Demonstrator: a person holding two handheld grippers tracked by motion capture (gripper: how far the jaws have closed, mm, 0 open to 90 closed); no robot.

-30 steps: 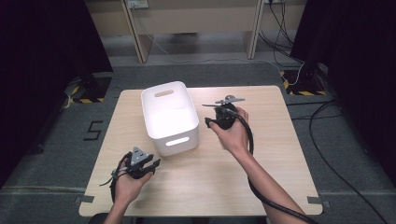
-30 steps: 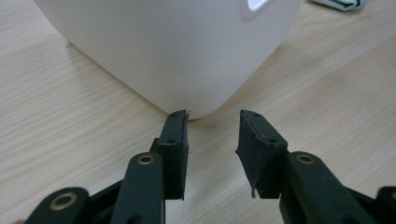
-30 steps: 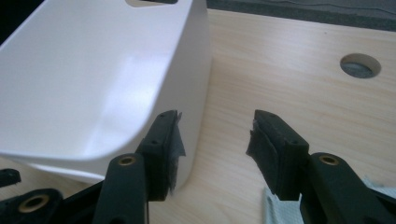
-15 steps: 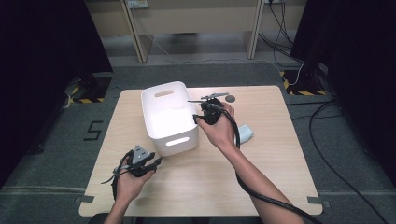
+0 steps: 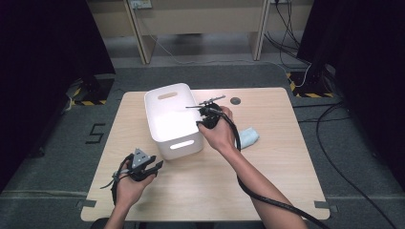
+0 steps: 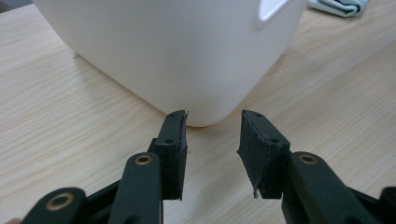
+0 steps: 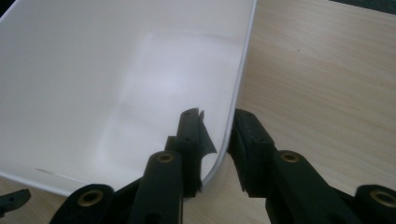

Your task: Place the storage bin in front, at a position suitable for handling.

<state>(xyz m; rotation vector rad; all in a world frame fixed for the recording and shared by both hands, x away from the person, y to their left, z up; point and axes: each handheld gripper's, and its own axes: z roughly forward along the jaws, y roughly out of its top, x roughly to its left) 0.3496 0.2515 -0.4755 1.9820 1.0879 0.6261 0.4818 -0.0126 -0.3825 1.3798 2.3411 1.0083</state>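
White bin (image 5: 172, 121) sits left of desk (image 5: 267, 181) centre, twd far edge, open top up. R tongs (image 5: 206, 117) straddle bin's right rim near its near-right corner: one jaw inside, one outside; jaws just been closing on the wall, pads look close to it but can't tell if pressing. L tongs (image 5: 152, 165) by near-left desk area, jaws apart, nothing between, aimed at bin's near-left corner. Blue cloth (image 5: 248, 137) lies right of bin.

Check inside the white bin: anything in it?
The white bin looks empty: bare floor and walls in the high and right gripper views. The right gripper straddling its rim hides one corner.
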